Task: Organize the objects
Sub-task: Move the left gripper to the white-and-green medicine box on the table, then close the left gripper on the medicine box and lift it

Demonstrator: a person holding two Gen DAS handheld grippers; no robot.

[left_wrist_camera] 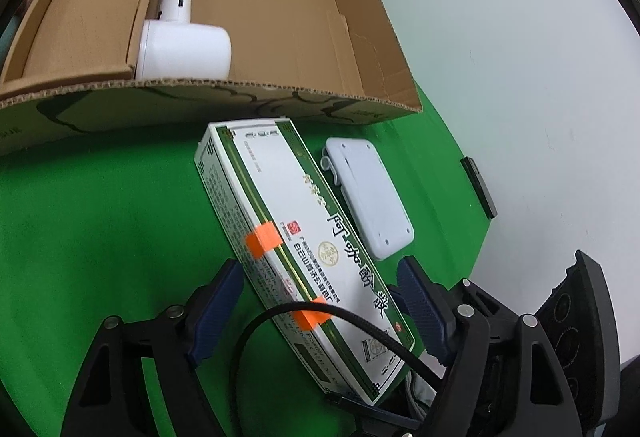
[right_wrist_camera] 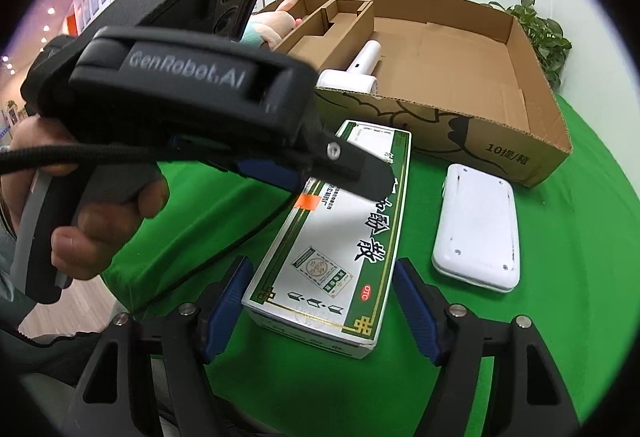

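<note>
A long white and green medicine box (left_wrist_camera: 304,245) with orange tape lies on the green cloth (left_wrist_camera: 100,217) in front of a cardboard box (left_wrist_camera: 280,17). My left gripper (left_wrist_camera: 320,313) is open, its blue pads either side of the medicine box, not closed on it. The right wrist view shows the same medicine box (right_wrist_camera: 336,253) between the open pads of my right gripper (right_wrist_camera: 320,309), at its near end. The left gripper (right_wrist_camera: 348,173) reaches over the box's far half there. A white hair dryer (left_wrist_camera: 180,37) lies inside the cardboard box (right_wrist_camera: 460,49).
A flat white device (left_wrist_camera: 368,193) lies on the cloth beside the medicine box, also in the right wrist view (right_wrist_camera: 476,229). A cardboard insert (right_wrist_camera: 332,25) and a plush toy (right_wrist_camera: 272,25) sit in the box's left part. Plants (right_wrist_camera: 540,33) stand behind. A small black item (left_wrist_camera: 478,185) lies at the cloth's edge.
</note>
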